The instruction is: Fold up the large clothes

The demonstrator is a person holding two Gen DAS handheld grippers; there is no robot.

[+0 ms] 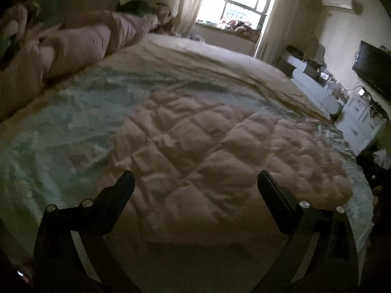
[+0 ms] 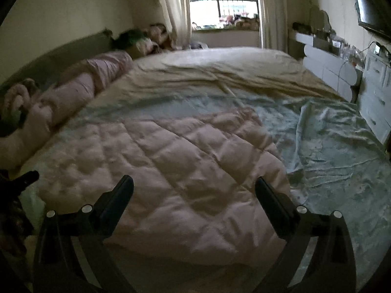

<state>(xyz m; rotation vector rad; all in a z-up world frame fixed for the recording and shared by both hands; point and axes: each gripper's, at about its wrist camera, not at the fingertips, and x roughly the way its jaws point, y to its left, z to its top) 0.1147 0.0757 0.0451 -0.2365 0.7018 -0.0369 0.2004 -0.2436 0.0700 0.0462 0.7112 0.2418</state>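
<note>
A pale pink quilted garment (image 1: 207, 146) lies folded in a thick puffy block on the light green sheet (image 1: 48, 146) of a bed. The right wrist view shows the same pink garment (image 2: 171, 161) filling the middle, with the green sheet (image 2: 330, 151) to its right. My left gripper (image 1: 195, 178) hangs above the garment's near edge, jaws wide apart with nothing between them. Over the same near edge, my right gripper (image 2: 194, 182) is open and empty too. The other gripper's dark tip (image 2: 27, 178) pokes in at the left edge of the right wrist view.
A rolled pink quilt (image 1: 80, 46) and soft toys line the headboard side on the left. A beige blanket (image 2: 232, 73) covers the bed's far half. White drawers (image 2: 376, 97), a cluttered shelf and a dark screen (image 1: 374, 68) stand on the right. A bright window (image 2: 224, 0) is behind.
</note>
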